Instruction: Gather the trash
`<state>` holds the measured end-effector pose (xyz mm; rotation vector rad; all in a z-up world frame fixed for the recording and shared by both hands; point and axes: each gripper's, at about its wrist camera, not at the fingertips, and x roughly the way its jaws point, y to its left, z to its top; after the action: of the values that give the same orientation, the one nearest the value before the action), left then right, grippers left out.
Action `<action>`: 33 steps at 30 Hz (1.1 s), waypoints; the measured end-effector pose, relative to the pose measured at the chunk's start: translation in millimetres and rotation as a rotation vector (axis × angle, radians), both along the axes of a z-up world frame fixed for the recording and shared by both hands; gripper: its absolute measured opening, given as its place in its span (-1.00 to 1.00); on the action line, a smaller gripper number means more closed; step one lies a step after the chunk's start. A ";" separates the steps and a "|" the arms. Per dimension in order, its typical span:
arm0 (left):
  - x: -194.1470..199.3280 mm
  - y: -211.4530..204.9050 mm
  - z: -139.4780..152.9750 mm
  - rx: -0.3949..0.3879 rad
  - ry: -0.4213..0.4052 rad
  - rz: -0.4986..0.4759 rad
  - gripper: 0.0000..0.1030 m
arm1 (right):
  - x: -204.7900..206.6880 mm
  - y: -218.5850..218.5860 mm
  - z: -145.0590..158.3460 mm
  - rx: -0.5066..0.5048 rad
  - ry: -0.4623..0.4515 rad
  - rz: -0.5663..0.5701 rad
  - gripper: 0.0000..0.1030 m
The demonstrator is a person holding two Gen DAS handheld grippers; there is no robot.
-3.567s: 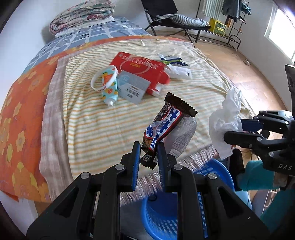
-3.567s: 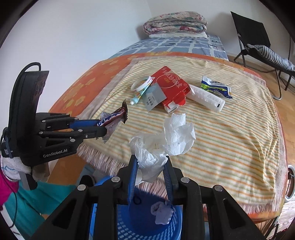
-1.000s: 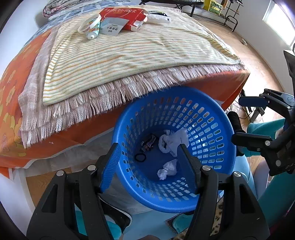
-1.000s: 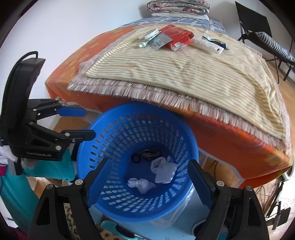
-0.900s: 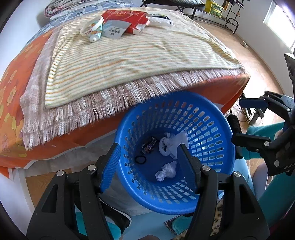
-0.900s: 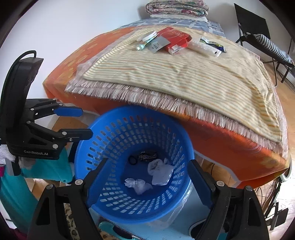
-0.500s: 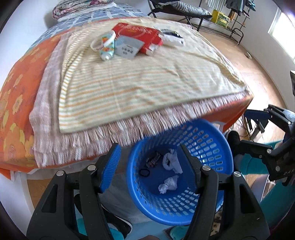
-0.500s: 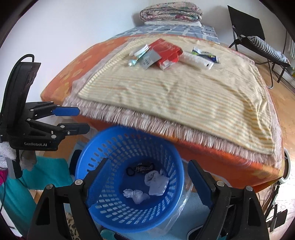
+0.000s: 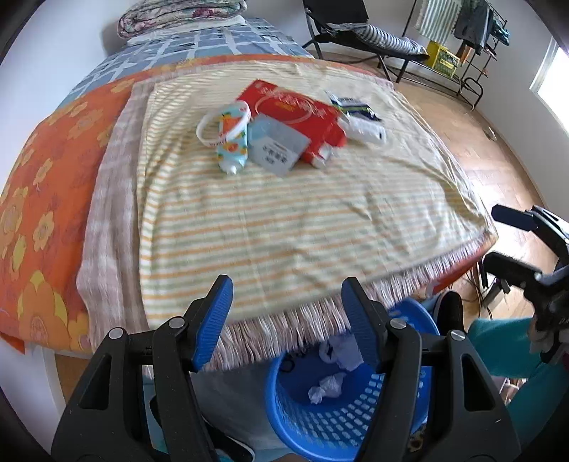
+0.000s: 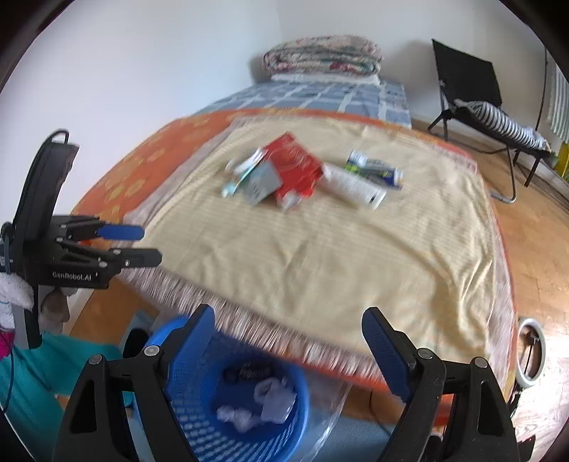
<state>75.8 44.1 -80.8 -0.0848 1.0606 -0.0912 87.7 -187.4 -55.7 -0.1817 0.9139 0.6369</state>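
My left gripper (image 9: 286,288) is open and empty, above the fringed near edge of the striped blanket (image 9: 284,220). My right gripper (image 10: 288,316) is open and empty too, over the same edge. Below both stands the blue basket (image 9: 320,426) (image 10: 199,419), holding crumpled tissues (image 9: 325,385) (image 10: 274,394) and a snack wrapper (image 10: 254,372). On the far part of the blanket lie a red box (image 9: 291,110) (image 10: 295,167), an orange-print tube (image 9: 233,142), a white ring (image 9: 213,131), a grey card (image 9: 277,147), a white pack (image 9: 366,129) (image 10: 352,186) and a blue-green packet (image 9: 350,106) (image 10: 373,168).
An orange flowered sheet (image 9: 39,213) covers the bed under the blanket. A folded quilt (image 10: 320,53) lies at the bed's head. A black folding chair (image 10: 469,85) and a drying rack (image 9: 473,28) stand on the wooden floor beyond. A person's teal trouser leg (image 9: 498,341) is beside the basket.
The wrapper and tissue held earlier now lie in the basket. Over the last second both open grippers rose and tipped up, so the basket slid low in view and the bed fills the frames.
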 end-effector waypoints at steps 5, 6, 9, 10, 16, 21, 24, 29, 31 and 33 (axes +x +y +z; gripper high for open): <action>23.0 8.7 1.9 -0.015 0.003 0.021 0.27 | 31.8 -1.7 9.7 -0.007 -0.039 -0.008 0.68; 27.4 10.5 1.7 -0.021 0.004 0.025 0.27 | 39.2 -2.2 11.0 -0.005 -0.039 -0.006 0.68; 42.3 15.9 1.4 -0.039 0.009 0.041 0.27 | 61.5 -3.8 13.4 0.000 -0.035 -0.014 0.68; 48.7 18.4 1.8 -0.042 0.006 0.049 0.27 | 71.1 -4.3 14.0 -0.001 -0.033 -0.022 0.68; 77.0 29.2 5.4 -0.046 -0.022 0.082 0.27 | 114.1 -3.8 13.3 0.003 -0.018 -0.068 0.68; 104.5 30.1 9.1 -0.034 -0.052 0.078 0.17 | 151.2 -3.2 9.2 0.042 0.036 -0.117 0.68; 117.8 27.9 7.4 -0.021 -0.060 0.062 0.09 | 172.3 -1.5 7.9 0.072 0.055 -0.144 0.68; 137.0 29.4 -2.6 -0.009 -0.045 0.052 -0.02 | 209.8 -0.1 2.9 0.125 0.092 -0.182 0.68; 142.8 30.9 -6.1 0.002 -0.043 0.050 -0.12 | 226.4 -0.6 -1.4 0.149 0.111 -0.198 0.68; 148.0 33.0 -9.6 0.006 -0.037 0.047 -0.21 | 238.8 0.7 -6.3 0.159 0.121 -0.206 0.68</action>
<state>223.8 77.1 -90.4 -0.1020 1.0210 -0.0474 326.5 -186.7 -62.0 0.0931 0.9797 0.5304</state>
